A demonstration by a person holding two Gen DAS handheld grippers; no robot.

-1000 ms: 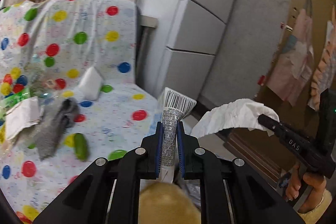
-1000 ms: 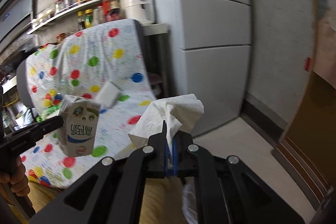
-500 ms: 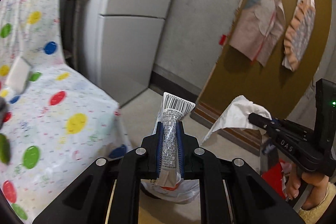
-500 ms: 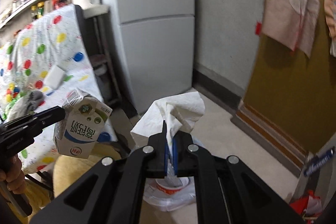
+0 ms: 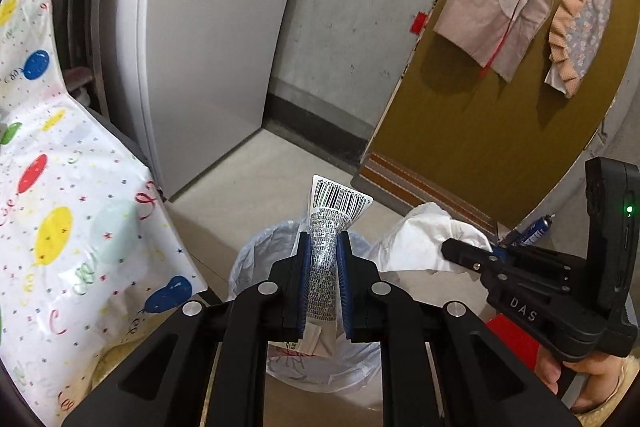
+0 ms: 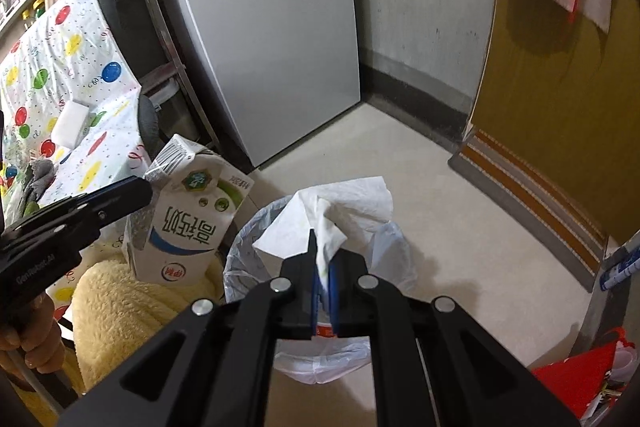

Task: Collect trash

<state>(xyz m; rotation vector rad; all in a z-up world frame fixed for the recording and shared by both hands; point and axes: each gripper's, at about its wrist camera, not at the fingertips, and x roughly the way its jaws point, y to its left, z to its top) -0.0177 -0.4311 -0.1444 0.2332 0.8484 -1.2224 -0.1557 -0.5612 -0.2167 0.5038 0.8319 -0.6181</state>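
Note:
My left gripper [image 5: 324, 241] is shut on a milk carton [image 5: 334, 211], seen edge-on with its barcode flap up. In the right wrist view the carton [image 6: 192, 223] hangs upside down at the left in the left gripper [image 6: 142, 193]. My right gripper [image 6: 326, 259] is shut on a crumpled white tissue [image 6: 344, 203]. From the left wrist camera, the right gripper [image 5: 448, 247] holds the tissue [image 5: 420, 239] at the right. Both grippers hover over a floor bin with a white plastic liner [image 5: 252, 259], whose rim [image 6: 396, 247] lies just under the tissue.
A grey fridge [image 5: 208, 47] stands behind the bin. The table with the balloon-print cloth [image 5: 60, 227] is at the left, with a yellow fluffy seat cushion [image 6: 120, 307] beside the bin. A brown door [image 5: 480, 127], a striped mat [image 6: 532, 195] and a red bag [image 6: 576, 379] are on the right.
Both grippers have swung away from the table and come down over the bin, which now shows under them. The carton and the tissue stay gripped.

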